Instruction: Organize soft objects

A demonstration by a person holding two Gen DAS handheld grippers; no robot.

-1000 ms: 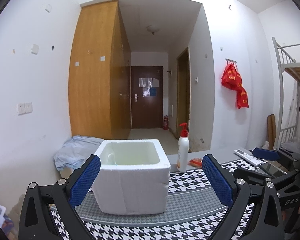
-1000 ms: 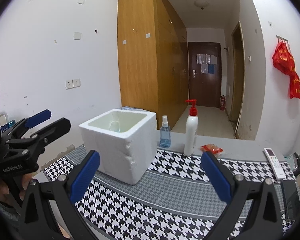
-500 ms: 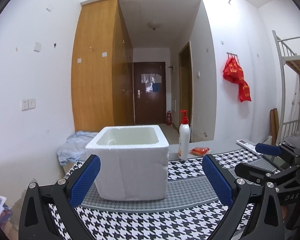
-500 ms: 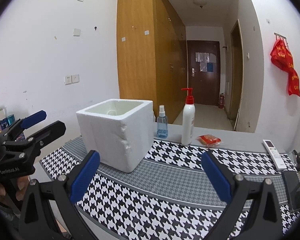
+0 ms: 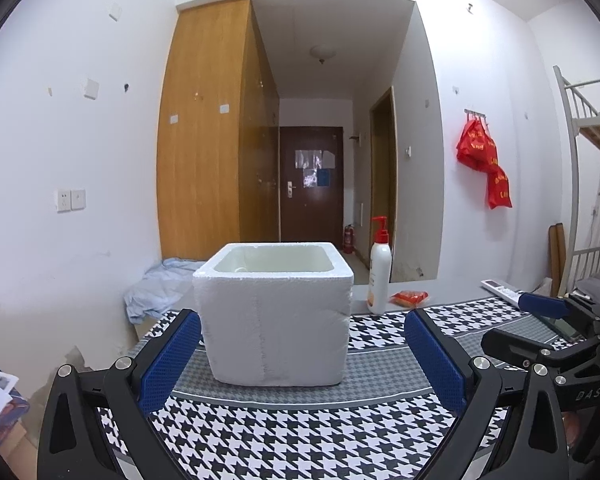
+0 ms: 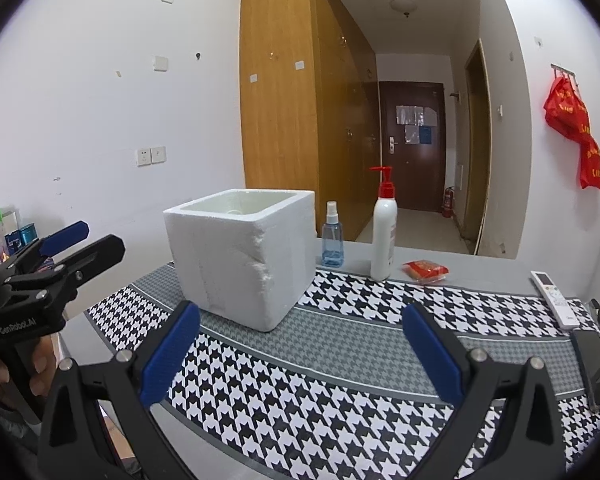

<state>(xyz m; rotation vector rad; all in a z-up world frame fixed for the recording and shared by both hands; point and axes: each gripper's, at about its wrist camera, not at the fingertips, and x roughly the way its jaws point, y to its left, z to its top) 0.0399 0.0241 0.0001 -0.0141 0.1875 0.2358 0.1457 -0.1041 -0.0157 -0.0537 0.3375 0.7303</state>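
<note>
Foam box (image 5: 274, 312) interior mostly hidden behind its wall.

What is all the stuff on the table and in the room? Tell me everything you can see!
foam box: 1, white, open top, on the cloth's grey stripe
houndstooth cloth: 1, black, white and grey, covering the table
pump bottle: 1, white with red pump, right of the box
spray bottle: 1, clear blue, between box and pump bottle
snack packet: 1, red, right of the pump bottle
remote control: 1, white, far right
phone: 1, dark, near the remote
blue fabric: 1 pile, light blue, left behind the box
red bags: hanging on the right wall
wardrobe: 1, wooden
left tongs: blue pads, open
right tongs: blue pads, open
</note>
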